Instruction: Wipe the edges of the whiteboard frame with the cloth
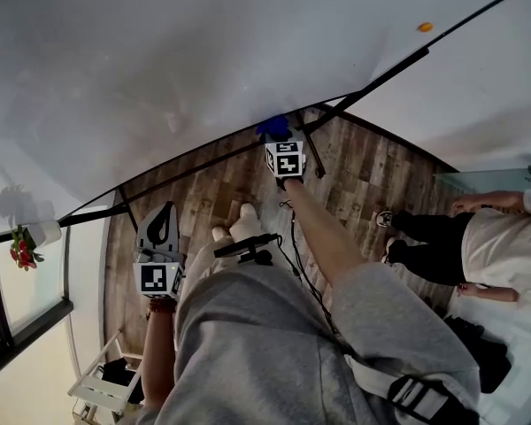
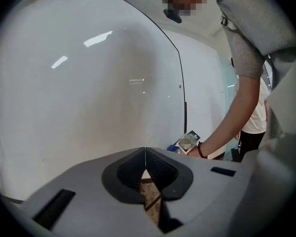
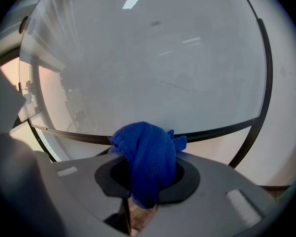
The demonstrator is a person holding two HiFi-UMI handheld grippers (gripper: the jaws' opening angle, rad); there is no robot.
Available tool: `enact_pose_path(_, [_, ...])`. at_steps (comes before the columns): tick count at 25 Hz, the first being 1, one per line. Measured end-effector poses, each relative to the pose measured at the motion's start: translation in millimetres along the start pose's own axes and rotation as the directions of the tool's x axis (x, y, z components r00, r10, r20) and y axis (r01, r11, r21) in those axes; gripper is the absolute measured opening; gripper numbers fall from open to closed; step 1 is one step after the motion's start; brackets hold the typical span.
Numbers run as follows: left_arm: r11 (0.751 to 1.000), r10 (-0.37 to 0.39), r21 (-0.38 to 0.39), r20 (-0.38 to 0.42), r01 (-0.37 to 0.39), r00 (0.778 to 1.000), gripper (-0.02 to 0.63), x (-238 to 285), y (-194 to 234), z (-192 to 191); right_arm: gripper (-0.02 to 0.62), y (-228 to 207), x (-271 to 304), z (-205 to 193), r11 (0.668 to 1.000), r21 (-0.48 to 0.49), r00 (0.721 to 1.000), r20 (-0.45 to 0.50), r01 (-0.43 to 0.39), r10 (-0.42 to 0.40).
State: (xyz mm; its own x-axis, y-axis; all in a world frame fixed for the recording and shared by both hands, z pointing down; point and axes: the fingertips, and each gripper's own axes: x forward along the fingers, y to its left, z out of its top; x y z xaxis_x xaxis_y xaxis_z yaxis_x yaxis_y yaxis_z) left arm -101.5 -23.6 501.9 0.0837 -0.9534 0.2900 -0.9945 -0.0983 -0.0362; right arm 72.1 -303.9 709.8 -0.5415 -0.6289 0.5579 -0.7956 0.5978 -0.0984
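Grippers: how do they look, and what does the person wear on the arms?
The left gripper and the right gripper have light grey bodies, with black ribbed pads on the fingers. Each carries a white cube with black square markers. The person wears a grey short sleeve and a dark bracelet.

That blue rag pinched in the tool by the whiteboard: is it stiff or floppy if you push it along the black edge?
Probably floppy: the cloth bunches and droops over the right gripper, whose jaws are shut on it. Its woven, towel-like surface likely grips rather than slides on the frame. It looks light, so it should drag along easily.
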Motion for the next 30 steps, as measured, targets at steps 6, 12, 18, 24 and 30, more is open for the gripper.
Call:
enact_pose_path(6, [1.000, 0.010, 0.004, -0.006, -0.010, 1.000, 0.009, 3.0, -2.0, -5.7, 0.104, 2.5, 2.5, 0.3, 0.998, -0.043, 0.999, -0.012, -0.043, 0.043])
enact_pose_path(12, [0.999, -0.042, 0.010, -0.006, 0.042, 0.999, 0.009, 7.6, -5.1, -9.4, 0.104, 9.1, 3.1, -4.2, 0.998, -0.051, 0.999, -0.027, -0.047, 0.045])
enact_pose_path(18, [0.998, -0.054, 0.042, -0.049, 0.056, 0.997, 0.009, -0.6, 8.7, -6.6, 0.104, 26.7, 7.5, -8.7, 0.998, -0.030, 0.998, -0.030, -0.047, 0.046])
enact_pose_path(24, [1.000, -0.014, 0.018, -0.017, 0.014, 1.000, 0.009, -11.5, 33.1, -17.1, 0.104, 46.0, 13.5, -11.7, 0.999, -0.018, 0.998, -0.037, -0.048, 0.047])
enact_pose_path(30, [1.000, 0.002, 0.012, -0.007, -0.002, 1.000, 0.009, -16.7, 42.4, -15.2, 0.103, 53.8, 15.3, -13.0, 0.998, -0.022, 0.998, -0.049, -0.051, 0.050])
